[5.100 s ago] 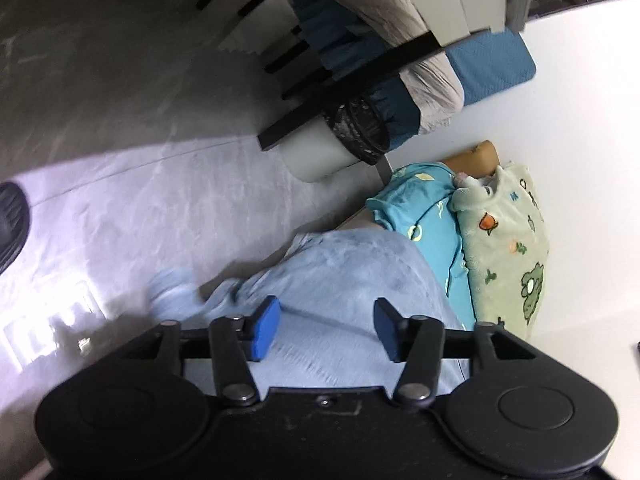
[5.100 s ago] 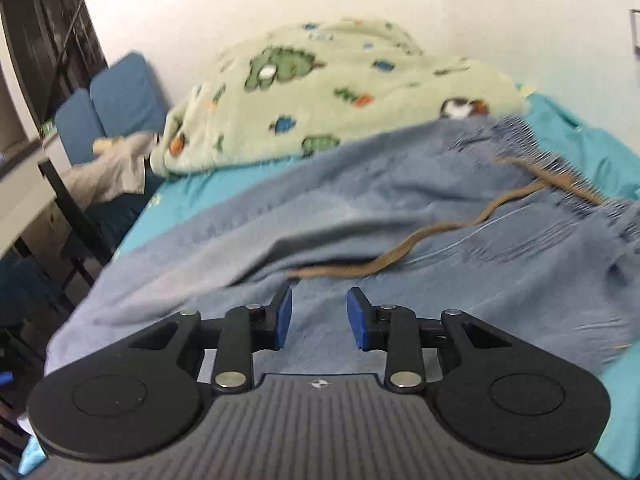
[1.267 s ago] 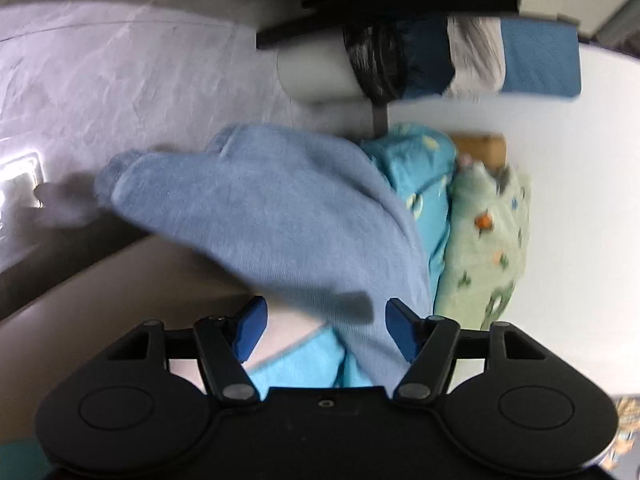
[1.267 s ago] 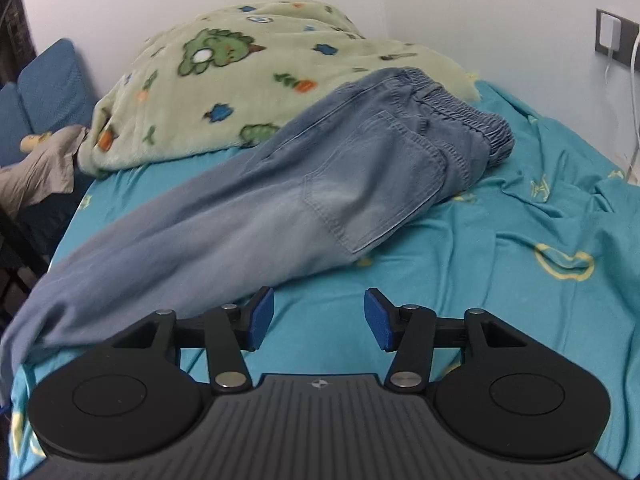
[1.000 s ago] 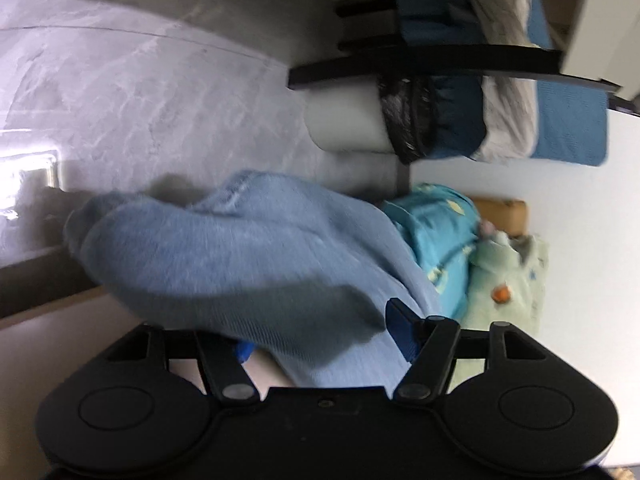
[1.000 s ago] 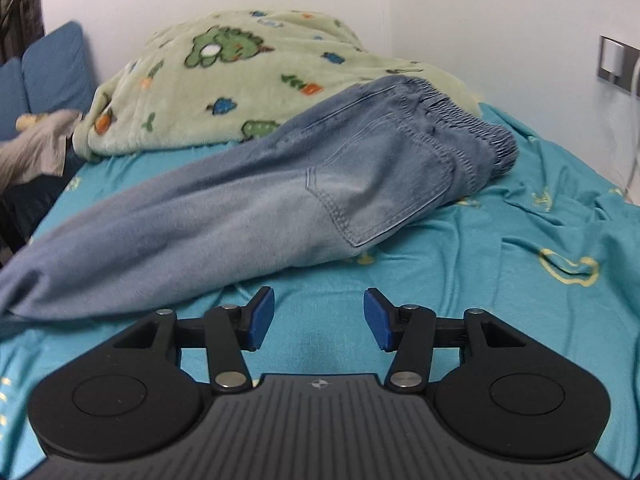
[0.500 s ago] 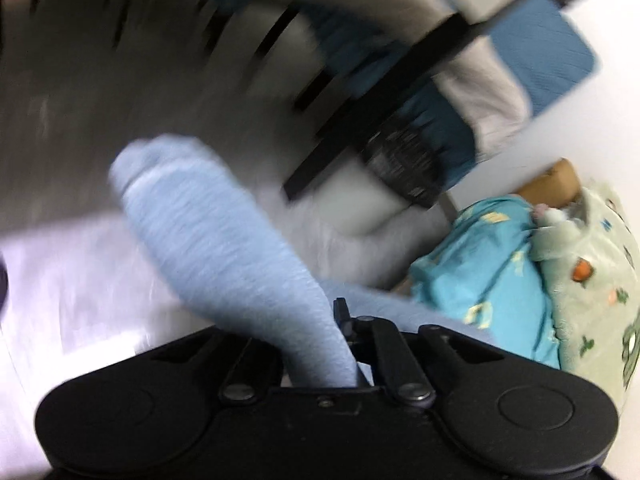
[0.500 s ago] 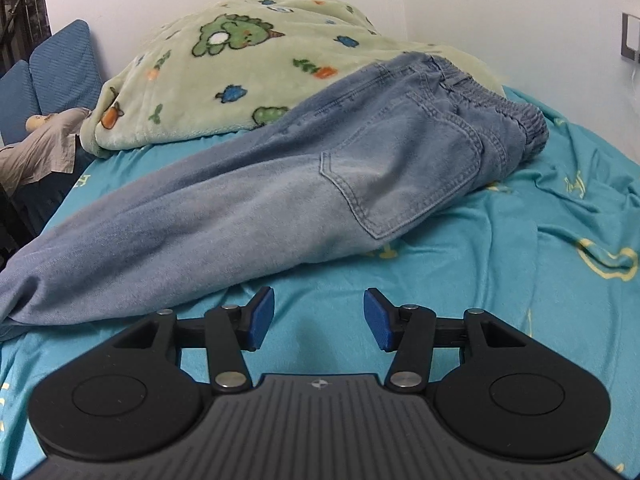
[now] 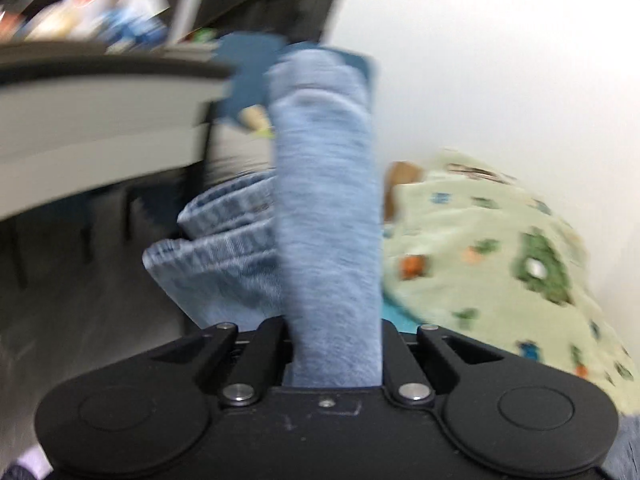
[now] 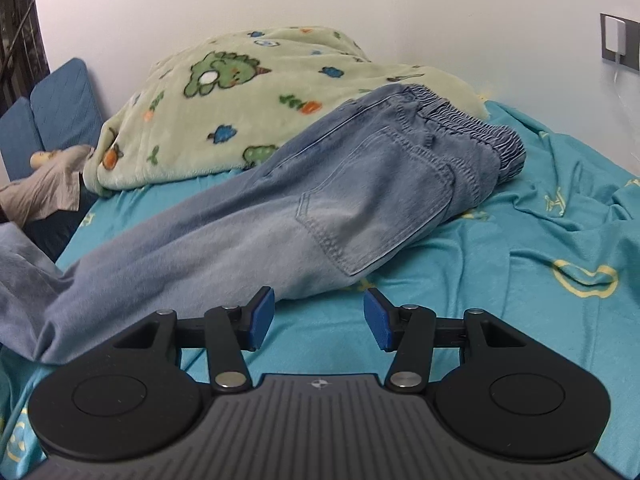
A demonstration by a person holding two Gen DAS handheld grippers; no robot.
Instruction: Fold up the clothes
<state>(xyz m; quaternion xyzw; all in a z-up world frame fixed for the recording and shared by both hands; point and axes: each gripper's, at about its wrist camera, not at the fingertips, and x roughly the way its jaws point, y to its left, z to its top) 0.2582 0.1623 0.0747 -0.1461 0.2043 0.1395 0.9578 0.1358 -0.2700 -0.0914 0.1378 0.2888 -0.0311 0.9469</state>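
**Jeans leg clamped in left gripper; right gripper idle over sheet**

The left gripper (image 9: 334, 344) is closed on a bunched leg of the light blue jeans (image 10: 304, 216); the denim (image 9: 328, 200) is seen rising straight up from between the jaws. The left wrist view is motion-blurred. Hemmed cuffs (image 9: 216, 236) are visible just left of the raised fold.

The right gripper (image 10: 320, 318) is held with its blue pads (image 10: 260, 316) wide apart and nothing between them, just short of the jeans. The jeans are laid diagonally on the teal bedsheet (image 10: 520, 272), back pocket (image 10: 372, 216) facing up, the elastic waistband (image 10: 468, 128) resting against the green dinosaur blanket (image 10: 240, 92).
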